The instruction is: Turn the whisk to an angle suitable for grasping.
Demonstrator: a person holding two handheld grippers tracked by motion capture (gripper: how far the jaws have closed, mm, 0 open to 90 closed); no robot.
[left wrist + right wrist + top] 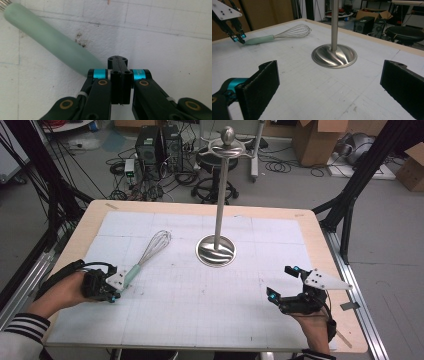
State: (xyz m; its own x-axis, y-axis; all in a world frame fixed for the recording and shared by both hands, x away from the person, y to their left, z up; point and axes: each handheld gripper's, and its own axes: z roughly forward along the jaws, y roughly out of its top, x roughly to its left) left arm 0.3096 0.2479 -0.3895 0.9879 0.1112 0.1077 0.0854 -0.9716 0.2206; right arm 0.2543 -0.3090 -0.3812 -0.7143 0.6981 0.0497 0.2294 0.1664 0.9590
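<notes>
Two risks showed: the left hand-held gripper (117,72), pressed together beside the whisk (147,252), might nudge it away, while the right hand-held gripper (329,82) gaped.

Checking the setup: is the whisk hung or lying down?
Lying flat: the whisk rests on the table, beside the stand.

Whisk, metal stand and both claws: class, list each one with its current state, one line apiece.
Whisk: lying flat on the white mat, handle end at the left claw.
Metal stand: upright, hooks at the top bare.
Left claw: shut, beside the handle tip, not gripping it.
Right claw: open wide, holding nothing.
</notes>
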